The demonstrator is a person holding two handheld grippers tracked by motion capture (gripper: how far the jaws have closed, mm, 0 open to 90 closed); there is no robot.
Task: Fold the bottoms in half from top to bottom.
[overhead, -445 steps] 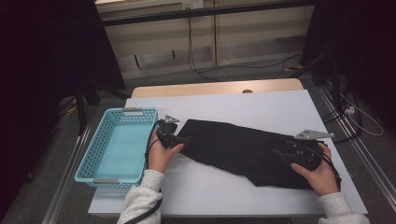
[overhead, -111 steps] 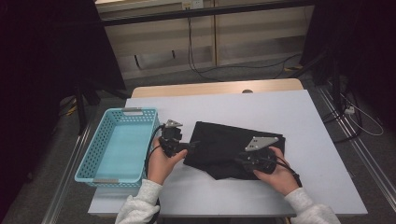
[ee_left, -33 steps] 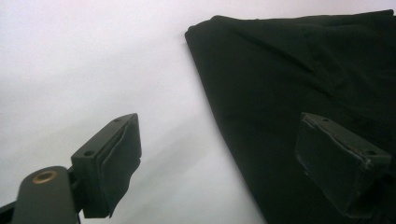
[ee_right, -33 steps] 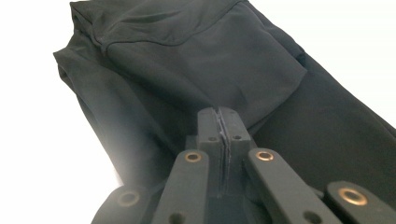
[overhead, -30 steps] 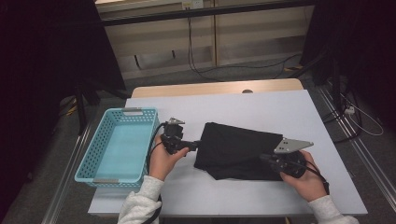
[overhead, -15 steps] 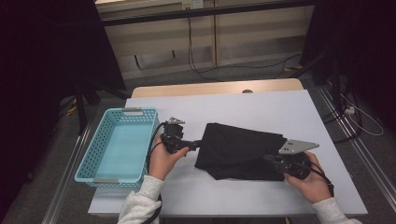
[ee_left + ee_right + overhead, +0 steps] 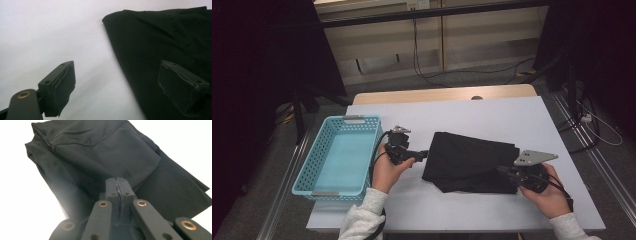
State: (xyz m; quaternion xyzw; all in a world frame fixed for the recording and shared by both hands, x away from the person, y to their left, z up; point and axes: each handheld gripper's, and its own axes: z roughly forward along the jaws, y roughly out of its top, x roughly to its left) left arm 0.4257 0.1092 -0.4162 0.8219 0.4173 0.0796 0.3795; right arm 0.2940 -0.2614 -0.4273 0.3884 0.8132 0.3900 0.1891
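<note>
A black cloth (image 7: 467,160) lies folded in layers on the white table (image 7: 492,115). My left gripper (image 7: 424,154) rests at the cloth's left edge. Its jaws stand open (image 7: 116,67), one pad over bare table and the other pad over the black cloth (image 7: 162,37), gripping nothing. My right gripper (image 7: 504,170) sits at the cloth's near right corner, with its grey plate on top. In the right gripper view its jaws (image 7: 117,182) are pressed together, and the folded cloth (image 7: 100,152) spreads out beyond the tips. I see nothing held between them.
A light blue plastic basket (image 7: 307,165) stands at the table's left edge, just left of my left hand. Bare white table lies behind the cloth and along the front edge. Cables run across the floor beyond the table.
My right hand has drifted a little to the right along the cloth's near right corner. The cloth and my left gripper have stayed put.
</note>
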